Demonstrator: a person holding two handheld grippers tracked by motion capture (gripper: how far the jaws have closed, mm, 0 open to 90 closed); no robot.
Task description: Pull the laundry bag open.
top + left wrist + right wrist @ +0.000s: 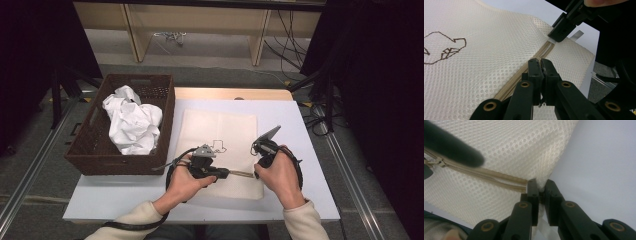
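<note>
Fingers (541, 65) pinched on mesh bag's (486, 65) zipper (524, 75)

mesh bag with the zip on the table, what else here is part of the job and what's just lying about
In the job:
- mesh bag
- its zipper, the pull pinched in the left tongs
- bag corner at the zipper's end, clamped in the right tongs

Lying about:
- brown basket
- crumpled white cloth inside it
- cables on the floor behind

Overhead view; two close zipper (524, 72) views
</note>
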